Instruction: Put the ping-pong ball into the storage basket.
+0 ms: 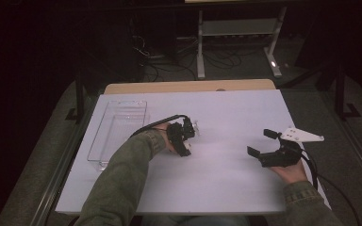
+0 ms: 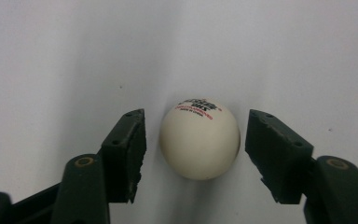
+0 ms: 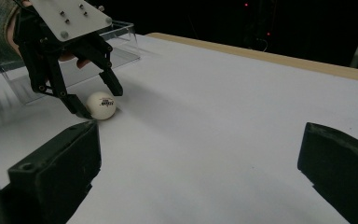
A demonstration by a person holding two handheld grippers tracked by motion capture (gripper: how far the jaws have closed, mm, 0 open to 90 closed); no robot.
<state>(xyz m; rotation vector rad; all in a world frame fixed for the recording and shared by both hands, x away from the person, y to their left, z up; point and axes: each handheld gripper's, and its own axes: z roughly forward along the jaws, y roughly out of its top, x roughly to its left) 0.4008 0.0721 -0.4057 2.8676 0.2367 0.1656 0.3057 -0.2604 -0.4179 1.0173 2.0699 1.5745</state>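
Left gripper view: table-tennis ball [image 2: 199, 139] sits on the worktop [image 2: 65, 56] between the left gripper's [image 2: 196, 140] jaws, gaps at three and nine o'clock, untouched; right gripper [image 3: 200, 158] gapes, farther off.

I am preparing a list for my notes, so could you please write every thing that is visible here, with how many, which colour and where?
ball: one, white with small red and black print, on the table between the left gripper's jaws, gaps on both sides.
tray: one, clear plastic, on the left part of the table, nothing seen inside.
table: one, white top with a wooden far edge.
stand: one, pale grey, on the floor behind the table.
cables: several, dark, on the floor behind the table.
left gripper: one, black, jaws around the ball.
right gripper: one, black, jaws wide, at the right of the table.
sleeves: two, olive green, at the near edge.
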